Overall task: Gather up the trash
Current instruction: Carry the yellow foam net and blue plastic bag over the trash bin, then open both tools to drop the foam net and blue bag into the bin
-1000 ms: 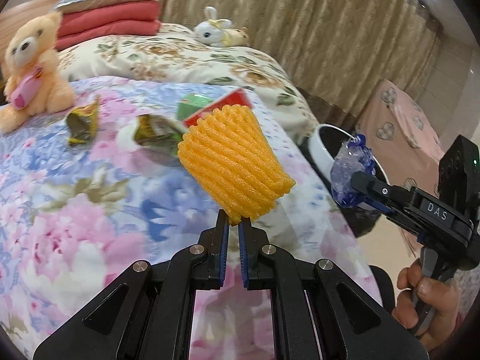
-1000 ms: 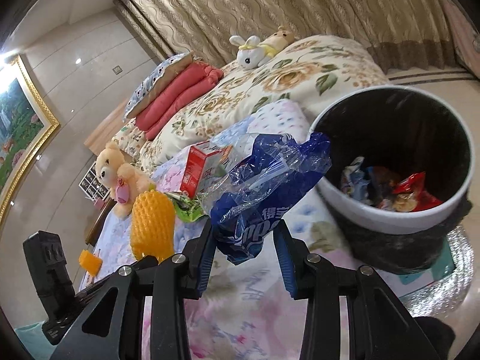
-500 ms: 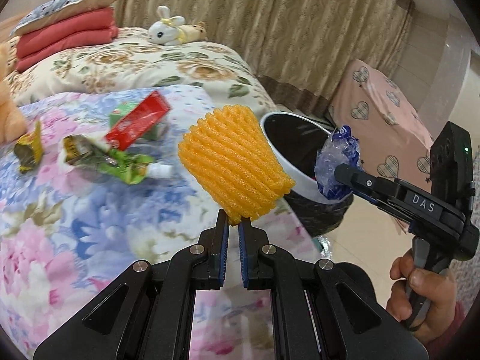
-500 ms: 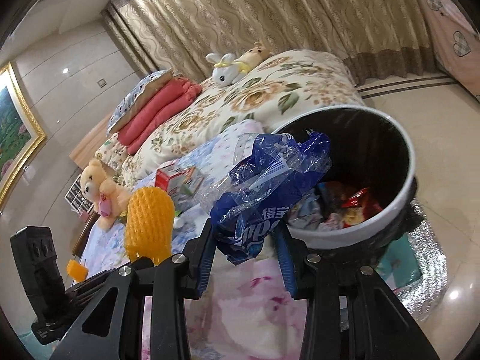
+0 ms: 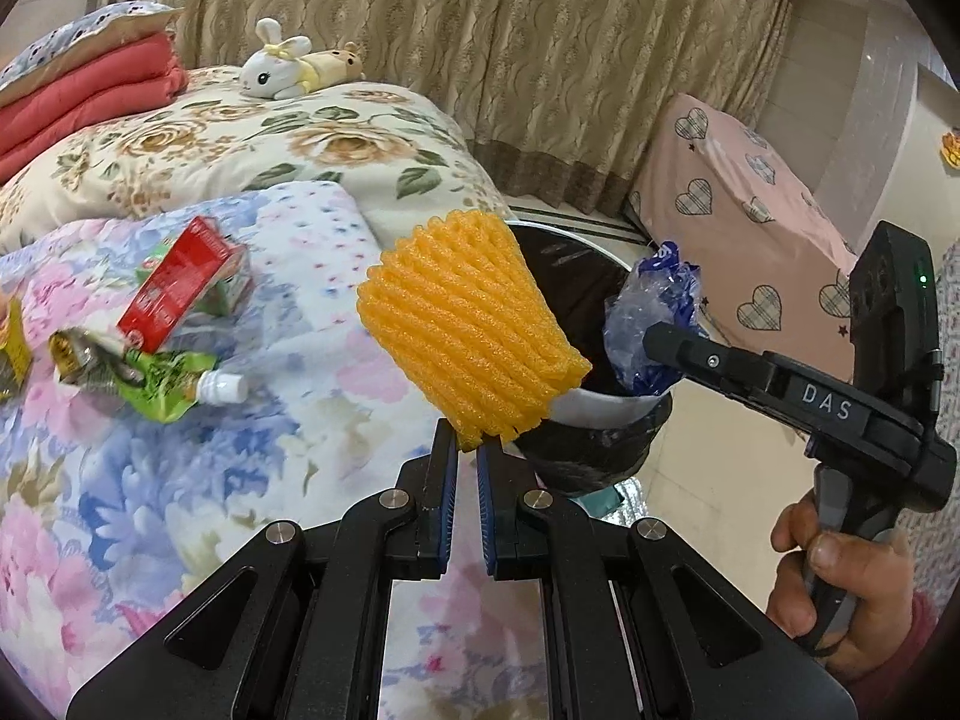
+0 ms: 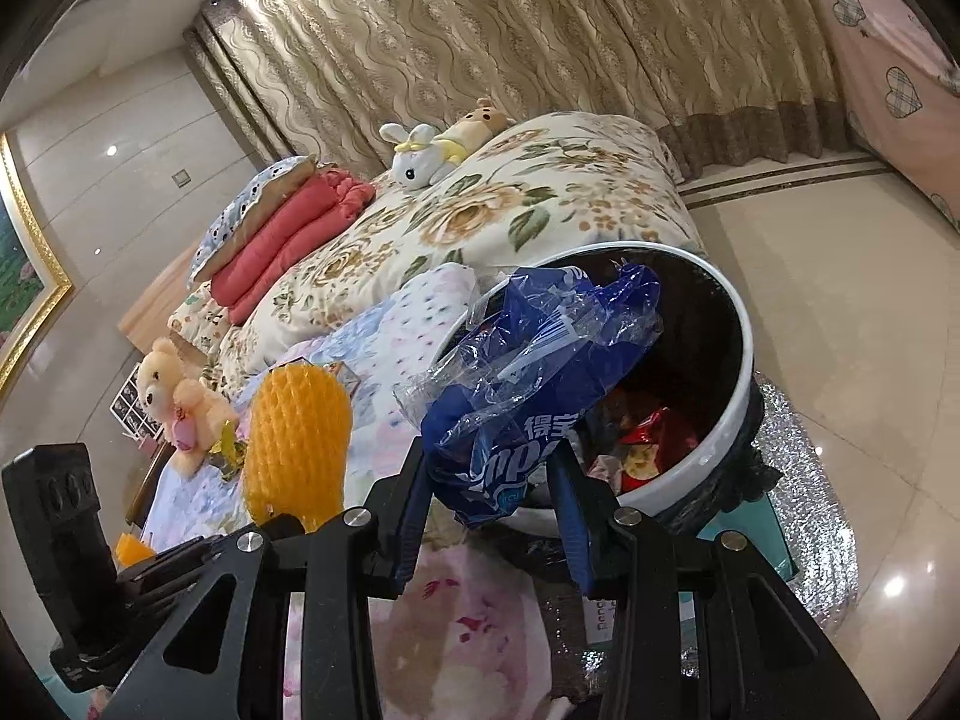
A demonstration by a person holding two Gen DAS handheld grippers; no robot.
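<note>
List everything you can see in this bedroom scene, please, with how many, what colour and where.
foam net: 1, orange, in left gripper
plastic bag: 1, blue and clear, in right gripper, at the bin
trash bin: 1, white rim, black liner, beside bed
carton: 1, red and green, on quilt
pouch: 1, green, on quilt
teddy bear: 1, cream, on bed
rabbit toy: 1, white, on bed
left gripper: 1, black
right gripper: 1, black
</note>
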